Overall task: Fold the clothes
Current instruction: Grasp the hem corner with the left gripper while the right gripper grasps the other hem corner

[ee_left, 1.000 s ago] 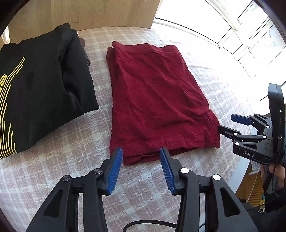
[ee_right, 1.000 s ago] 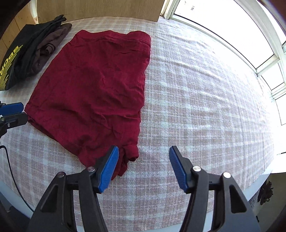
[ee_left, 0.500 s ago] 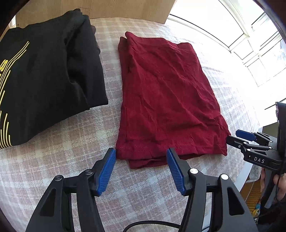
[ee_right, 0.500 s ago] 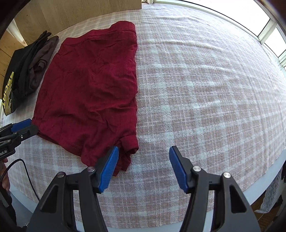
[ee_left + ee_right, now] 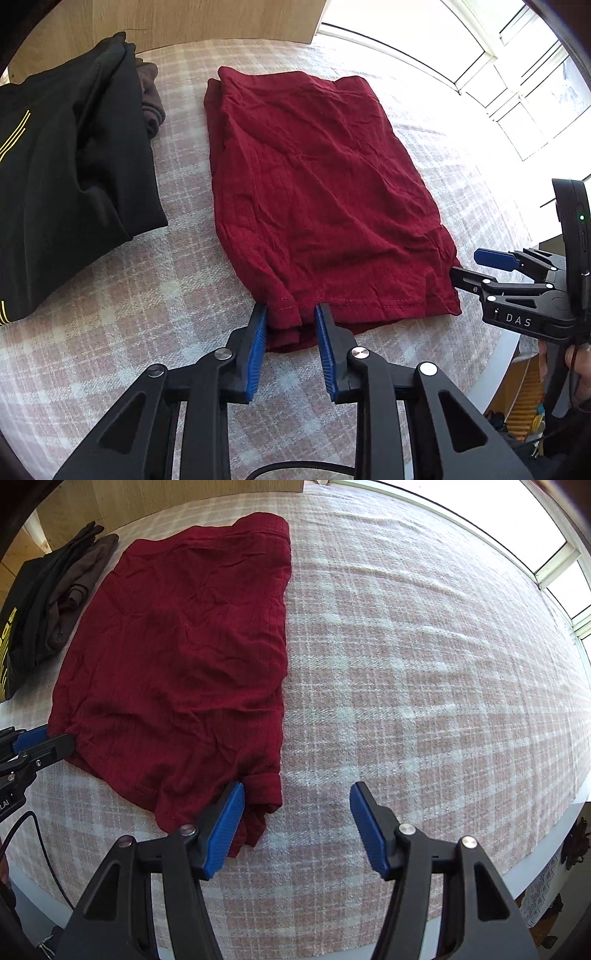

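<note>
A dark red garment (image 5: 314, 192) lies folded flat on the checked table; it also shows in the right wrist view (image 5: 184, 657). My left gripper (image 5: 290, 317) has its blue pads on either side of the garment's near left corner, the cloth bunched between them, the jaws narrowed but not pressed together. My right gripper (image 5: 297, 797) is wide open at the near right corner; its left pad touches the hem and most of the gap is over bare cloth. It also shows at the right of the left wrist view (image 5: 476, 264).
A folded black shirt with yellow print (image 5: 66, 177) lies to the left, with a brown garment (image 5: 149, 99) behind it. A wooden wall (image 5: 166, 22) stands at the back, bright windows at the right. The table's near edge (image 5: 535, 853) is close to my right gripper.
Both grippers have moved in to the garment's near corners. The left jaws have narrowed around the left corner. The right jaws stay wide open.
</note>
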